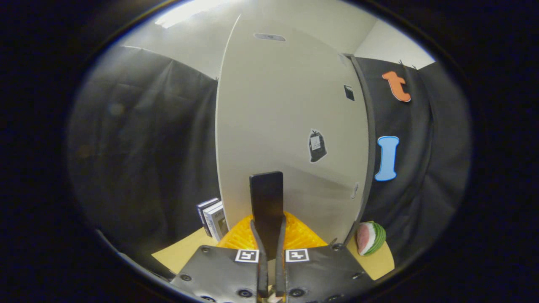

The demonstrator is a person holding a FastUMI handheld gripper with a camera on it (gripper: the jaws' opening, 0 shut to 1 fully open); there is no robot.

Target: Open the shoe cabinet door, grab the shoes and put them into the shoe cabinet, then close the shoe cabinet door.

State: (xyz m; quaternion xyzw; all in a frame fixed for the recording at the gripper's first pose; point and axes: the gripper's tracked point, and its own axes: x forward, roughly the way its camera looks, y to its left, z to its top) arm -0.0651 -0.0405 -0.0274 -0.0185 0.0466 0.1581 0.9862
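A: Where's the tool (pixel 269 235) right now?

B: Low in the gripper view, both fingers (pixel 257 248) drawn close together and clenched on a dark flat handle (pixel 267 202). The handle is a narrow slab standing upright, its long axis running straight up from between the fingers, its top end squared off.

A: And the shoe cabinet door (pixel 290 126)?

B: Directly beyond the handle. It's a tall, pale panel, long axis vertical, wide face turned towards the tool. A dark edge strip (pixel 365 139) runs down its right side. I can't tell from here whether the handle is fixed to the door or just stands in front of it, nor whether the door is ajar.

A: Anything on the door?

B: A small sticker shaped like a black bag (pixel 316 146) right of the handle, a smaller dark tag (pixel 349 92) higher up near the right edge, and an oval mark (pixel 269 37) near the top.

A: What's around the base?

B: An orange ribbed mat or tray (pixel 301 235) lies on the tabletop (pixel 177 252) just ahead of the fingers, either side of the handle. Left of the door two small boxes (pixel 212 219) stand upright, side by side. Right of it, a toy watermelon slice (pixel 370 238) rests on the tabletop, cut face angled left.

A: Shoes?

B: I can't make any out.
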